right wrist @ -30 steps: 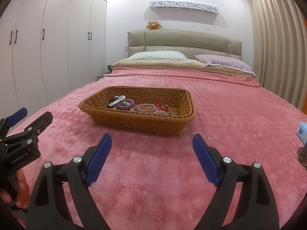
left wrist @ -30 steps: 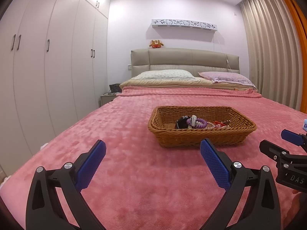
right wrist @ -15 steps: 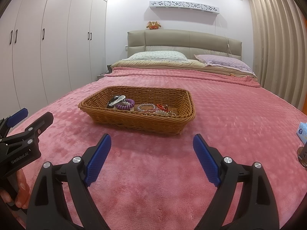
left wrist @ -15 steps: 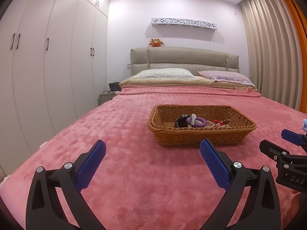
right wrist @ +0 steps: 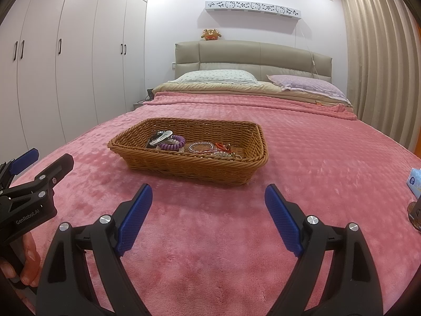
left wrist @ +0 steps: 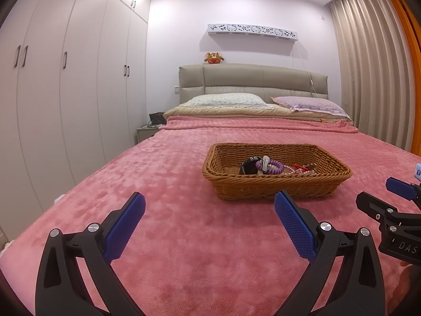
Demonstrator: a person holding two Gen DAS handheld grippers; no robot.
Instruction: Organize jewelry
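Observation:
A brown wicker basket (left wrist: 276, 188) (right wrist: 189, 167) sits on the pink bedspread. It holds a purple coil band (left wrist: 273, 167) (right wrist: 172, 143), a silver hair clip (right wrist: 161, 137), a dark item (left wrist: 248, 167), a bead bracelet (right wrist: 201, 147) and red and metal pieces (right wrist: 223, 148). My left gripper (left wrist: 209, 205) is open and empty, short of the basket's left front. My right gripper (right wrist: 208, 197) is open and empty, just in front of the basket. Each gripper shows at the edge of the other's view.
The pink bedspread (right wrist: 315, 158) covers the whole bed. Two pillows (left wrist: 226, 100) lie at the headboard. White wardrobes (left wrist: 65, 79) line the left side, curtains (left wrist: 368, 65) the right. A blue tissue pack (right wrist: 414, 181) lies at the bed's right edge.
The left view has lifted slightly, so the basket sits a little lower in frame. The right gripper has barely moved. Both stay open.

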